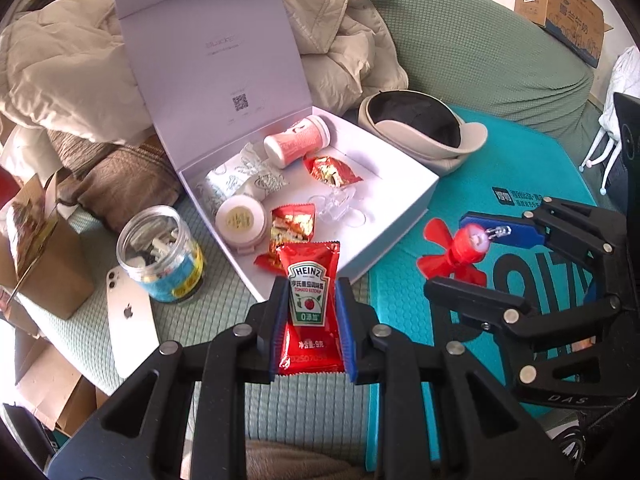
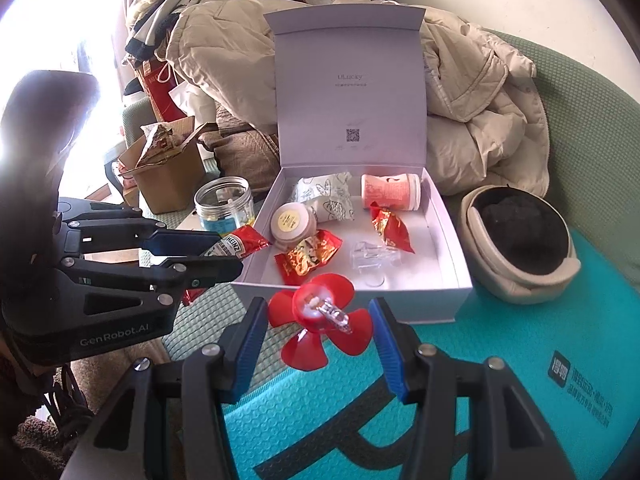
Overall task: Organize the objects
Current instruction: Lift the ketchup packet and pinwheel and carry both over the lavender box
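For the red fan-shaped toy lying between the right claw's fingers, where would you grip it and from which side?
Grip the red fan toy at its round central hub, not the thin blades. The hub sticks up with a clear tip, and the open right claw already straddles it, so come from the near side and close across it.

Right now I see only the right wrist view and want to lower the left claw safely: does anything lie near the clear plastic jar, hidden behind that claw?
Observer: Yes, a white smartphone lies back-up beside the jar.
Operator: And the grip on the packet?
Observer: The left claw pinches the red Heinz ketchup packet by its two long edges, with the label facing up.
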Tool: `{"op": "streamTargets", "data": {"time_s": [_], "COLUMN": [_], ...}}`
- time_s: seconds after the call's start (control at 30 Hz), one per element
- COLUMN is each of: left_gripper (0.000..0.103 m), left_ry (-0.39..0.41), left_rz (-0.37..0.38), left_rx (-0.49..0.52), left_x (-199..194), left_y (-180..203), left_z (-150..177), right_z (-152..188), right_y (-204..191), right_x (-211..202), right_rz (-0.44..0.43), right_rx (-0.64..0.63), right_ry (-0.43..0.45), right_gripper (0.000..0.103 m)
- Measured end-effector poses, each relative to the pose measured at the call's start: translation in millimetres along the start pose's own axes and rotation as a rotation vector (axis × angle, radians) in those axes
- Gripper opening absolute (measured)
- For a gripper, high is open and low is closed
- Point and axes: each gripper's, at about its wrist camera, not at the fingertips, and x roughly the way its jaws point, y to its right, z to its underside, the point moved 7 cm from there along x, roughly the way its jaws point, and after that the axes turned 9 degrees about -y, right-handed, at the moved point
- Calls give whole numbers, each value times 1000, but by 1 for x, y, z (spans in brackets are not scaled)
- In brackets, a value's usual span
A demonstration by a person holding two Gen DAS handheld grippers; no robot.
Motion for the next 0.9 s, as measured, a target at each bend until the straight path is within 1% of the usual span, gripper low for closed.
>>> {"op": "streamTargets", "data": {"time_s": [0.33,0.53,0.8,0.9], "left_gripper": [22,22,22,22], "left_ry": [5,4,20,24], "left_rz": [3,12,3,17], "left_rx": [18,30,23,11], "left_x": [18,30,41,47], "left_y": [-5,-6,-17,-20], "left_z": [-36,-53,-77,-85], "right_z": [-35,-49,-66,-73], "right_y": [27,40,52,57], "right_x": [18,32,44,51], "right_rz": [57,78,73,74], "right_rx": [-41,-51,-58,-60], "right_ry": [-20,-35,-28,-37], "right_gripper": [53,53,53,53]}}
